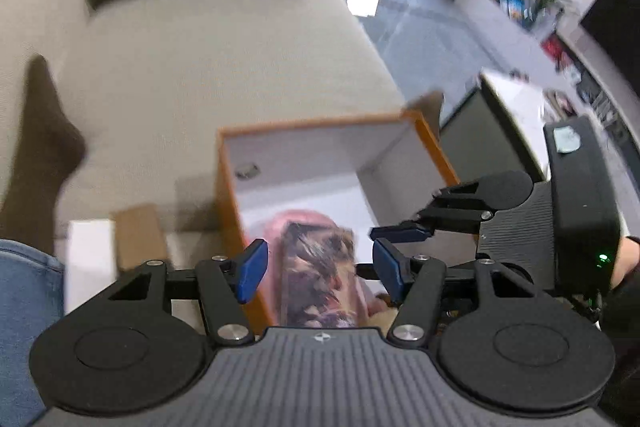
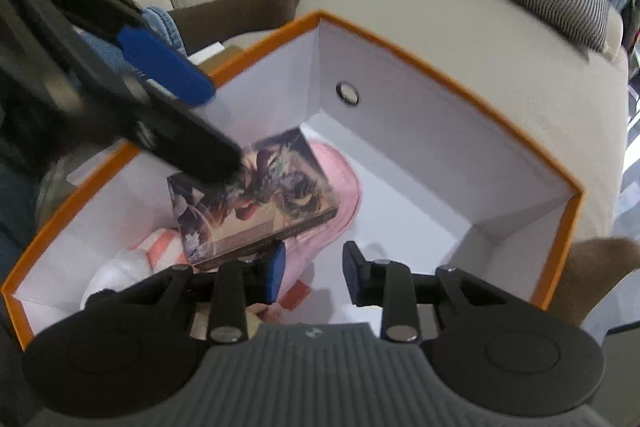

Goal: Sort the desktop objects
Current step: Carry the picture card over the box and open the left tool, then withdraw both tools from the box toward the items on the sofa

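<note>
Left wrist view: my left gripper (image 1: 318, 267) hovers with fingers spread, empty, above the printed card box (image 1: 318, 279) lying in the orange-rimmed white carton (image 1: 320, 125).

Right wrist view: my right gripper (image 2: 314, 269), fingers spread and empty, sits beside that box; placing looks done, so next I withdraw both.

A: We are losing the picture box's (image 1: 318, 279) six-o'clock end behind the left gripper's body.

B: The pink cloth (image 2: 340, 183) is lying mostly hidden under it; at nine o'clock the left gripper (image 2: 188, 115) is blurring.
</note>
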